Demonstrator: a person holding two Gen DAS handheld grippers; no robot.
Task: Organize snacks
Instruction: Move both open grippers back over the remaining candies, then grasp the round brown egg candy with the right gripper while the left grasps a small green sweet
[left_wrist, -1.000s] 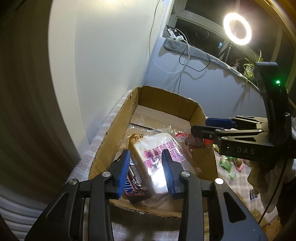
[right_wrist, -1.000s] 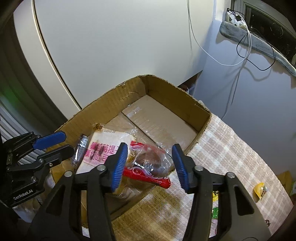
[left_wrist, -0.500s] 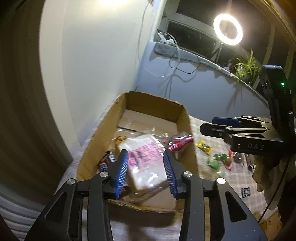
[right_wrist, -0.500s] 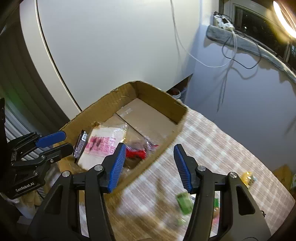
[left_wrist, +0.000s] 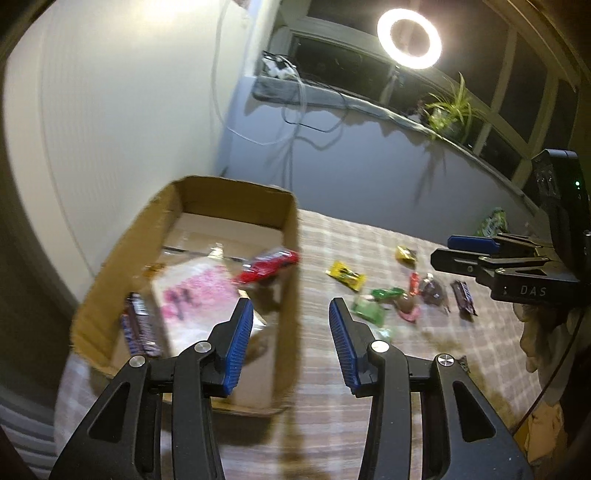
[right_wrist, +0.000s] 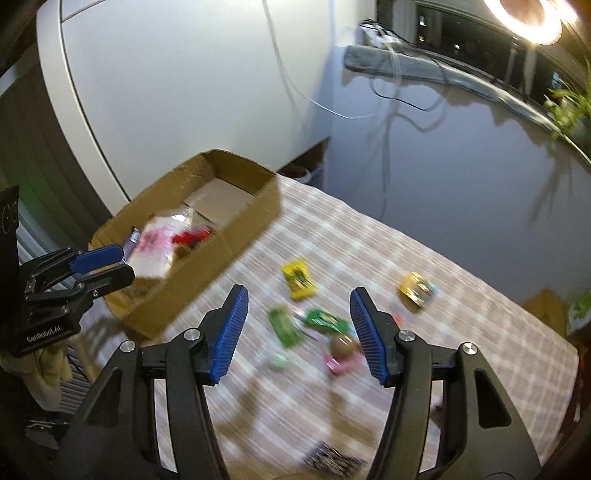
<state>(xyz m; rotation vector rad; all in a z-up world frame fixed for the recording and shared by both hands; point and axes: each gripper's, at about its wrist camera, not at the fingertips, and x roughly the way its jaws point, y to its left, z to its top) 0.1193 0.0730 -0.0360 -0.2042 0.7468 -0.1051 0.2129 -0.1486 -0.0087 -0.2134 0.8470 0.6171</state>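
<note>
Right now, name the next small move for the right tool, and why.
Probably lower the right tool onto the green packet lying between its open blue pads. It holds nothing, several snacks still lie loose on the checked cloth, and the cardboard box already holds the bread bag.

One cardboard box (left_wrist: 288, 280) stands at the left of the checked tablecloth (right_wrist: 461, 295). Inside it lie three snacks: one pink-printed bread bag (left_wrist: 195, 295), one red-wrapped pack (left_wrist: 269, 264) and one dark chocolate bar (left_wrist: 138, 325). To its right, loose on the cloth, two yellow packets (right_wrist: 299, 279) and two green ones (right_wrist: 284, 326) can be counted; the rest blur together.
</note>
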